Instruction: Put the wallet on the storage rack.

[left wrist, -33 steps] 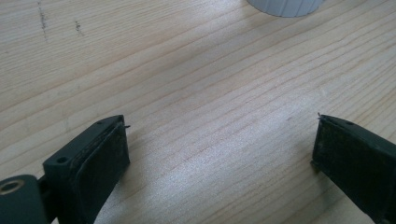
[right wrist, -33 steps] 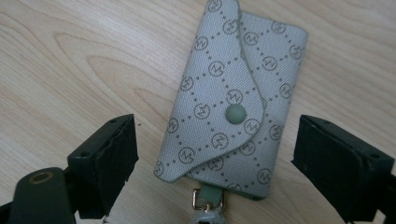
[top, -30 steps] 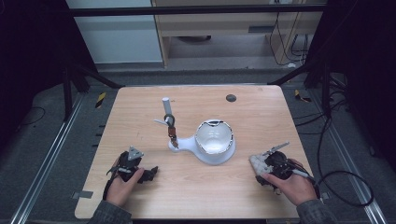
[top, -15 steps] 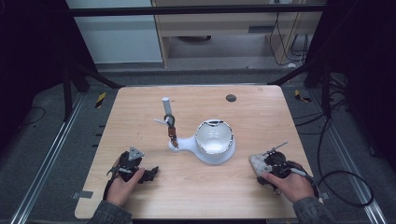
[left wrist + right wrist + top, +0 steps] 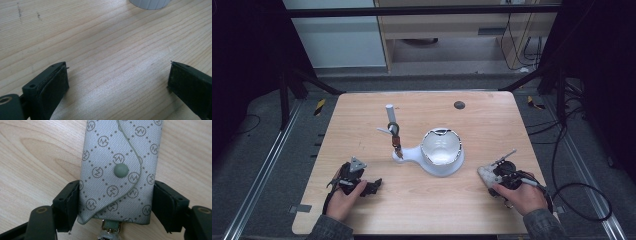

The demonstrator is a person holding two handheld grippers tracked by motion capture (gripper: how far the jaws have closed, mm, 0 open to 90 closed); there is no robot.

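Both pads of the right hand-held gripper (image 5: 116, 205) have just closed on the key pouch (image 5: 120, 170).

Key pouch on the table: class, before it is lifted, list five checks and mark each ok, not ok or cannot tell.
1. Right tongs closed on the grey key pouch, pads on both sides: ok; they have just been closing.
2. Pouch snap fastened: ok.
3. Pouch flat on the table: ok.
4. Left tongs open, nothing between them: ok.
5. White stand apart from the right tongs: ok.
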